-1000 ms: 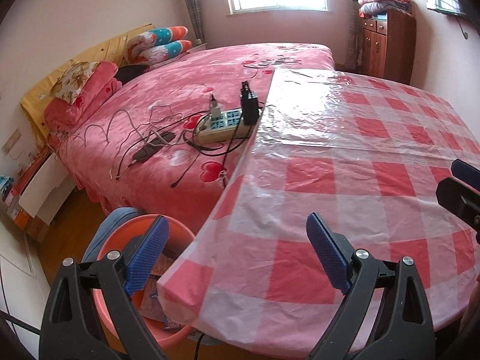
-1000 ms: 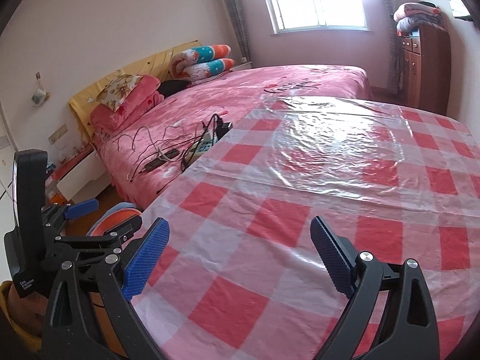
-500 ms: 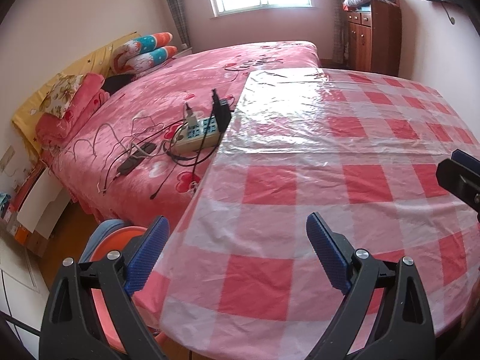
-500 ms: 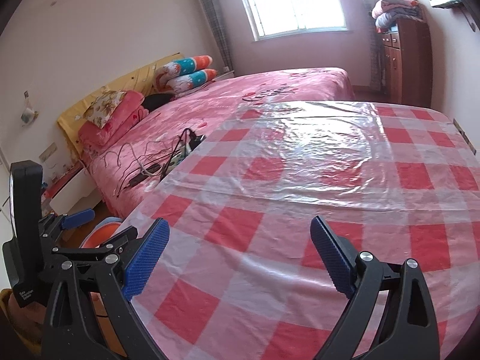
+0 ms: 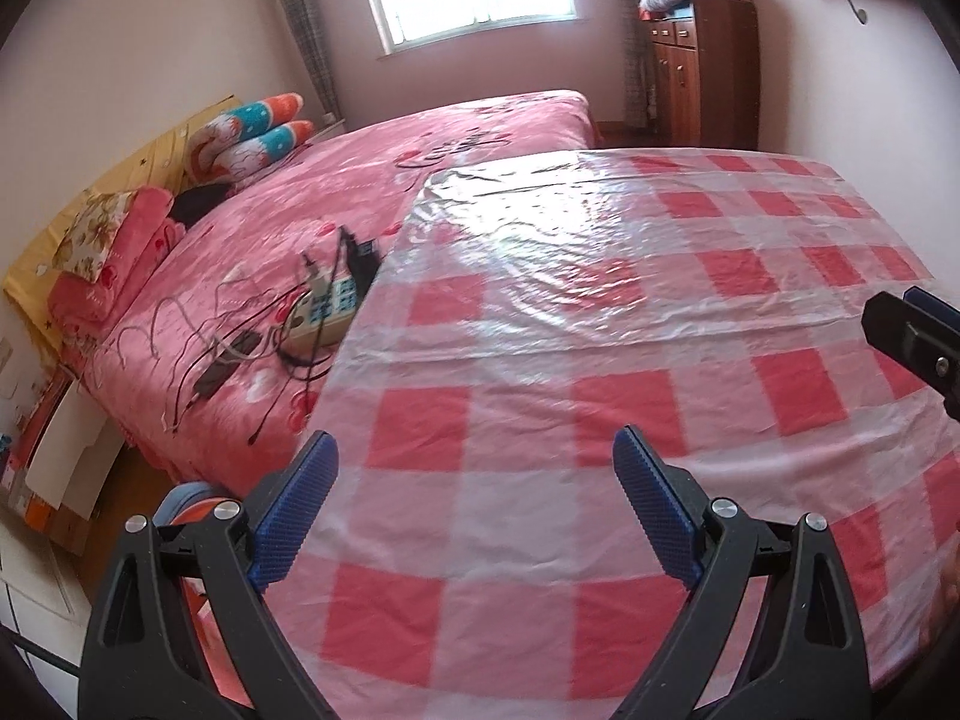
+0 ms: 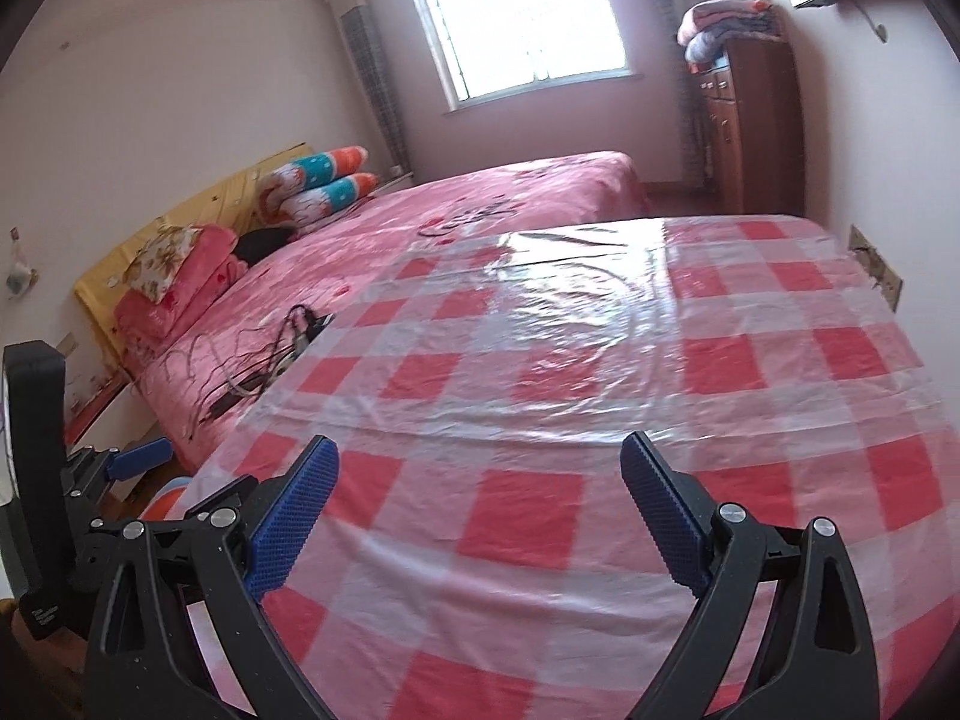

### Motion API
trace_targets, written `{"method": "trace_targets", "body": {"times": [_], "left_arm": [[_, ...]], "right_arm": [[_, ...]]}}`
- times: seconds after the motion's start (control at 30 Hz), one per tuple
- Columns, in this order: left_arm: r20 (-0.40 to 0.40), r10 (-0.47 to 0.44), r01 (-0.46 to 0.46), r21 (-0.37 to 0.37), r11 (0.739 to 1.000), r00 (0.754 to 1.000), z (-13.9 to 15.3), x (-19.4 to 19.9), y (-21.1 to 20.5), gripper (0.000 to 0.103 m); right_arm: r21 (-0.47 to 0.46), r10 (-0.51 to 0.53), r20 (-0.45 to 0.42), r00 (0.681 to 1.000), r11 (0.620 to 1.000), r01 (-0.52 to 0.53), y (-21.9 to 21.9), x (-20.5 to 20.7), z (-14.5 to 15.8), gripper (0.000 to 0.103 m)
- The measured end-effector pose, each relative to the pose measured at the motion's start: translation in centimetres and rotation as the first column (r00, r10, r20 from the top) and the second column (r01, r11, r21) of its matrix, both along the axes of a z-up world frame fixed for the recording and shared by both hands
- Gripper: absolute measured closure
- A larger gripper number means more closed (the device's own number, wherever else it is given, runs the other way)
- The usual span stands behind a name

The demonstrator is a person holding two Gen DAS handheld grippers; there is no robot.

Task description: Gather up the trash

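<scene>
My left gripper [image 5: 474, 480] is open above the near left part of a table with a red-and-white checked plastic cloth [image 5: 600, 330], nothing between its blue pads. Beside the table's left edge, an orange basin [image 5: 192, 501] on the floor shows only as a sliver behind the left finger. My right gripper [image 6: 477, 483] is open too, empty, over the cloth [image 6: 600, 360] near the front edge. The left gripper [image 6: 141, 459] also shows at the left of the right wrist view, and a tip of the right gripper [image 5: 912, 330] at the right of the left wrist view. No trash shows on the cloth.
A bed with a pink cover [image 5: 360, 192] adjoins the table's left side. On it lie a power strip [image 5: 321, 312] with chargers and tangled cables [image 5: 210, 354], pillows and folded blankets. A wooden cabinet [image 5: 702, 66] stands at the far wall. Boxes [image 5: 36, 480] sit on the floor left.
Both grippers have risen and tilted up. The orange basin has slid almost out of the left wrist view, and more of the room and window shows. Both stayed open.
</scene>
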State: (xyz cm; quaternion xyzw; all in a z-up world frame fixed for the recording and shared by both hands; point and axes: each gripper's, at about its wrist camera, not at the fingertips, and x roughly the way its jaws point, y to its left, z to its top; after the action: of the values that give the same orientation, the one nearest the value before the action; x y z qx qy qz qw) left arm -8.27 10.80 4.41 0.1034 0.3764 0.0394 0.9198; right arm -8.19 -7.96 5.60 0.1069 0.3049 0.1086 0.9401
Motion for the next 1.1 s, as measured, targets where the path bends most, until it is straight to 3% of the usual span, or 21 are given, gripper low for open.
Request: {"method": "trace_targets", "body": {"times": [0.53,0.83,1.1], "left_arm": [[0.048,-0.101,0.102,-0.016,0.995,0.994,1.5,1.2,-6.8,0.009],[0.064,-0.136,0.142,-0.102,0.985,0.989,2.2,2.2,-9.4,0.009],[0.087,-0.16,0.17,-0.121,0.978,0.983,2.5,2.0,-11.1,0.009]], "right_arm": [[0.004,-0.16,0.03,0.987,0.987,0.16,-6.6,-0.2,0.2,0.009],[-0.033,-0.246,0.063,0.967,0.968,0.249,-9.6,-0.8,0.3,0.009],[-0.068,-0.278,0.093,0.956,0.956,0.284,-10.8,-1.3,0.4,0.009]]}}
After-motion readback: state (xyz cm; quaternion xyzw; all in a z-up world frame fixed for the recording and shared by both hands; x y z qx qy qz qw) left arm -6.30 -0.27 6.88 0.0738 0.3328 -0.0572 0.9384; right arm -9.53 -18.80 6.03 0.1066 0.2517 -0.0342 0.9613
